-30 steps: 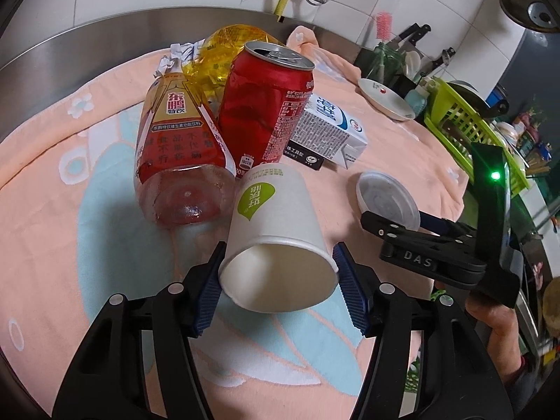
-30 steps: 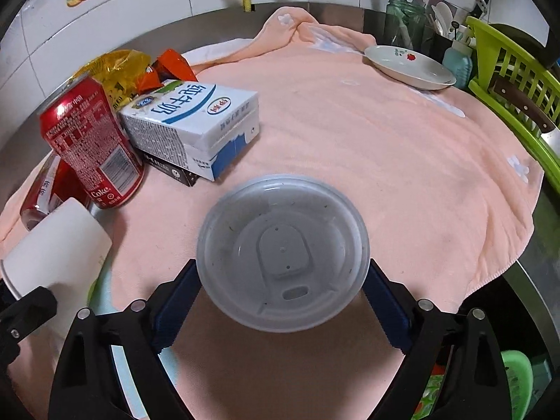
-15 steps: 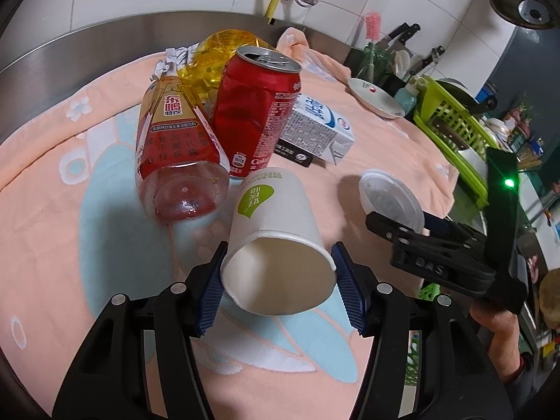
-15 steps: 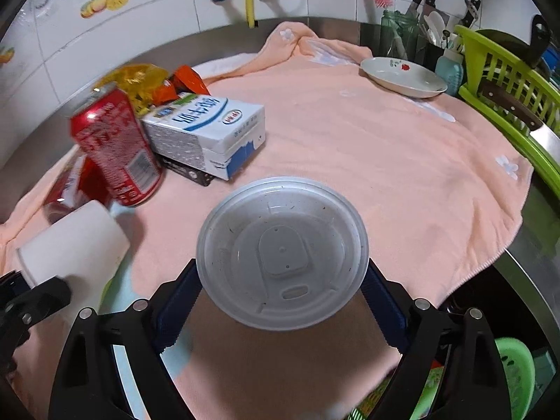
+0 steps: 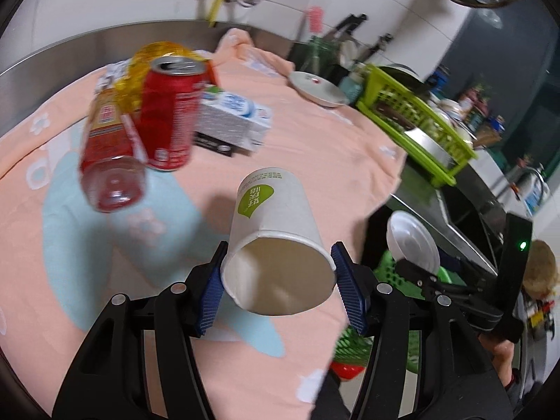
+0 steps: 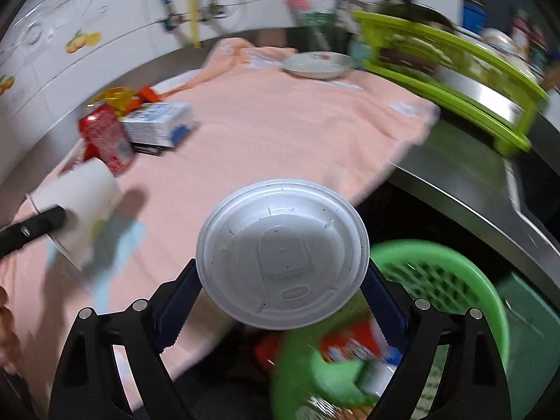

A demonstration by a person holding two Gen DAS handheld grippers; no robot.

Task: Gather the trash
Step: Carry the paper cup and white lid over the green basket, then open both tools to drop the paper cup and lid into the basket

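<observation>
The peach towel (image 5: pixel 315 147) fills most of my left camera's frame, spread over the steel counter (image 5: pixel 70 52), with a pale blue patch (image 5: pixel 87 245) in the lower left. In my right camera the same towel (image 6: pixel 262 133) takes the middle and left of the frame.

A green trash basket (image 6: pixel 455 280) sits at the lower right of the right view, below the counter edge, with blurred red and white packaging inside it. A lime-green dish rack (image 5: pixel 413 119) stands at the right of the left view, and a white plate (image 5: pixel 318 89) lies just left of it on the towel.

My left gripper (image 5: pixel 278 288) grips a white paper cup (image 5: pixel 276 241) by its rim, open mouth toward the camera, lifted clear of the towel at lower centre. My right gripper (image 6: pixel 280 301) is clamped on a white plastic lid (image 6: pixel 281 253) at lower centre of its view, held beside the basket's rim.

In the upper left of the left view the remaining trash clusters together: a red soda can (image 5: pixel 169 119) upright, a tea bottle (image 5: pixel 108 154) lying against its left side, a milk carton (image 5: pixel 234 119) just right of the can, and a yellow wrapper (image 5: pixel 154 56) behind them.
</observation>
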